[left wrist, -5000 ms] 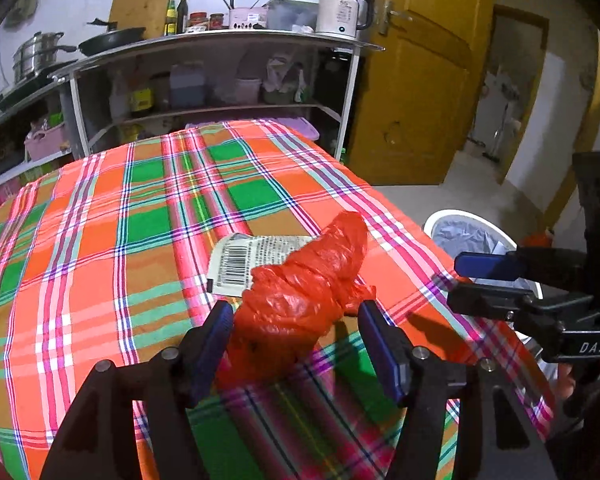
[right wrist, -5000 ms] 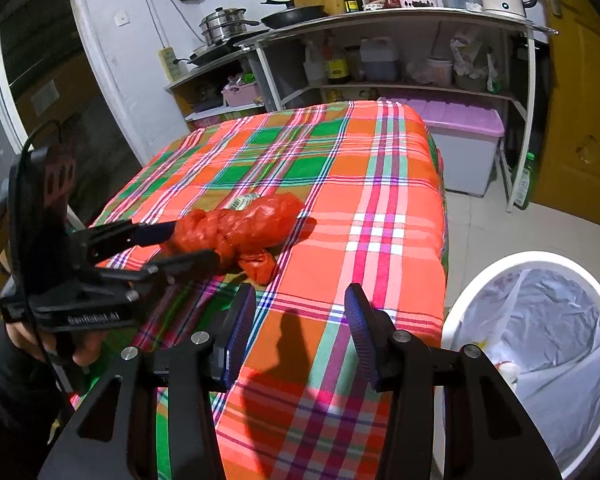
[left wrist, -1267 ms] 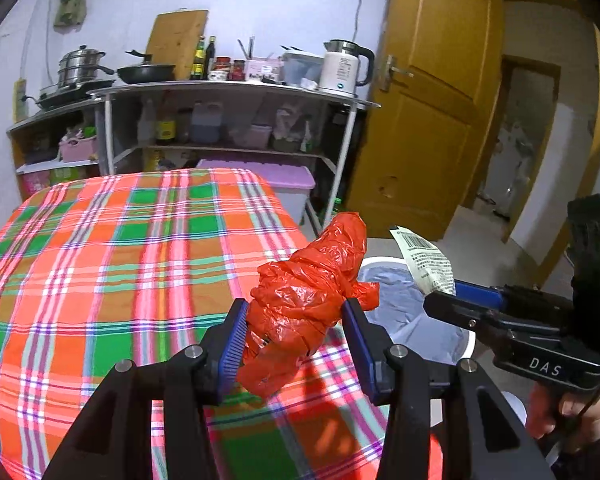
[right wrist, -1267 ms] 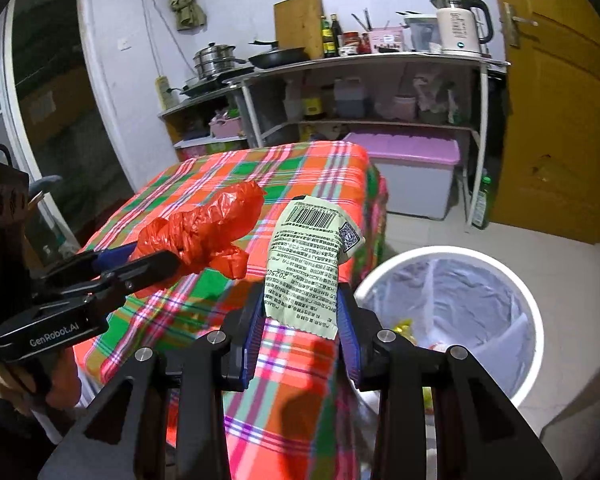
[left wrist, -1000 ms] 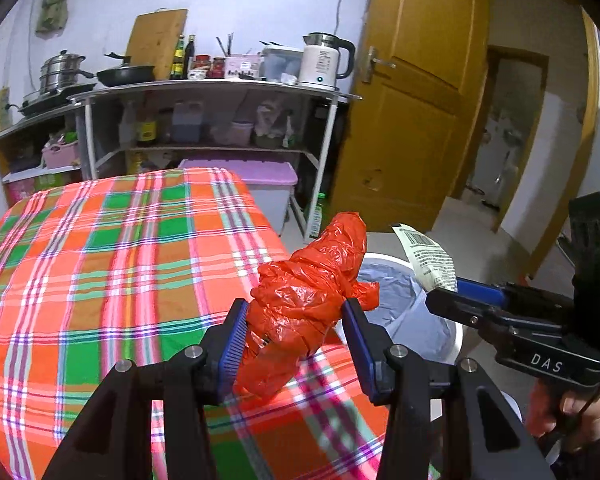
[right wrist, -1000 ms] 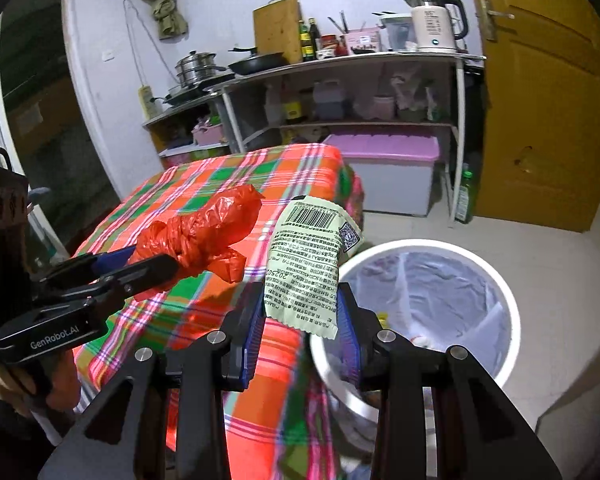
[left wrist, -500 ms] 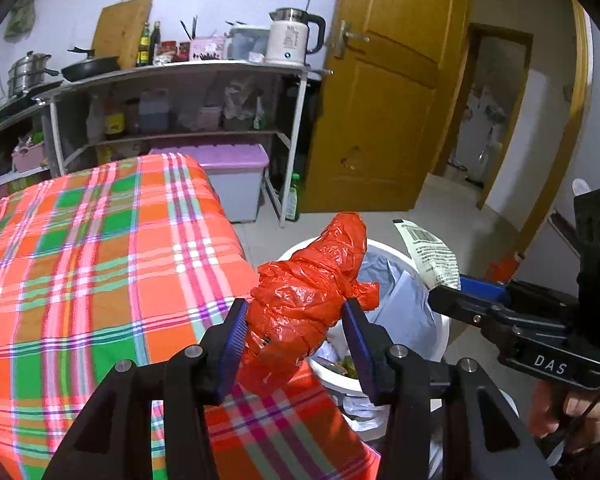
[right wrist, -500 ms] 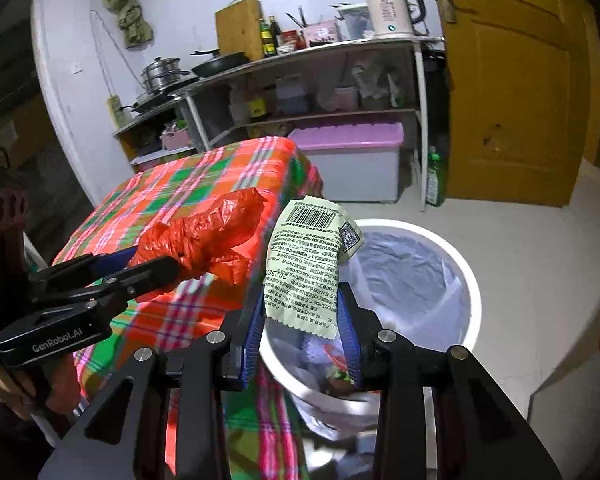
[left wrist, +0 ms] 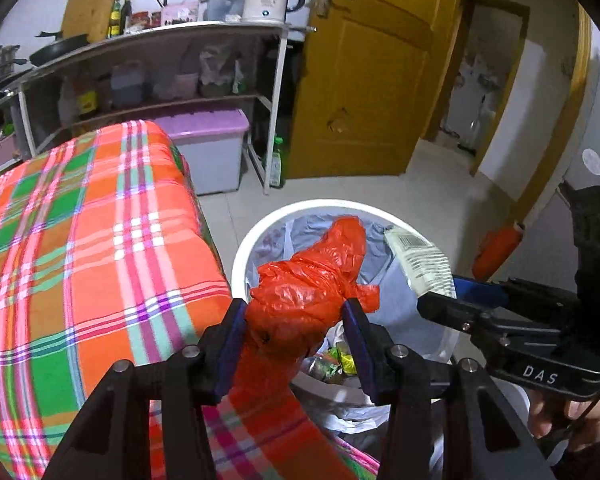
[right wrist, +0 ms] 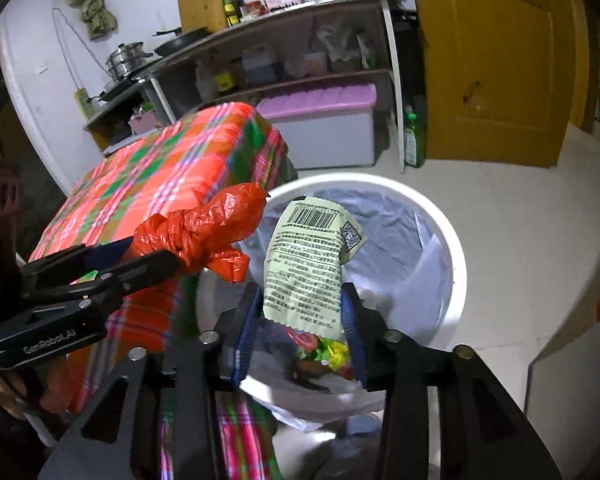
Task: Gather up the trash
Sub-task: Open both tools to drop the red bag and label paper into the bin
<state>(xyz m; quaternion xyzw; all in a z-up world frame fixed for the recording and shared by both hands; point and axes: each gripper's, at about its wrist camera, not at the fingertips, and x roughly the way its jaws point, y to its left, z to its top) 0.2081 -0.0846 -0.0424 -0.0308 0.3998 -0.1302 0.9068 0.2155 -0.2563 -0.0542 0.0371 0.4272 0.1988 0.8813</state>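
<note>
My left gripper (left wrist: pixel 296 332) is shut on a crumpled red plastic bag (left wrist: pixel 312 280) and holds it above the near rim of the white trash bin (left wrist: pixel 260 228). My right gripper (right wrist: pixel 300 320) is shut on a pale green printed wrapper (right wrist: pixel 308 264) with a barcode, held upright over the bin (right wrist: pixel 456 240). The bin has a grey liner and colourful trash at its bottom. Each gripper shows in the other's view: the right gripper (left wrist: pixel 440 296) with the wrapper (left wrist: pixel 420 256), the left gripper (right wrist: pixel 156 256) with the bag (right wrist: pixel 204 228).
The table with an orange, green and pink plaid cloth (left wrist: pixel 80 240) stands left of the bin. Behind are kitchen shelves (left wrist: pixel 160 68), a purple-lidded storage box (left wrist: pixel 216 152), a green bottle (left wrist: pixel 276 160) and a yellow wooden door (left wrist: pixel 372 80). The floor is pale tile.
Both grippers have carried the red bag and the wrapper off the table edge to above the bin and tilted down, so the bin's inside shows. Both holds are unchanged.
</note>
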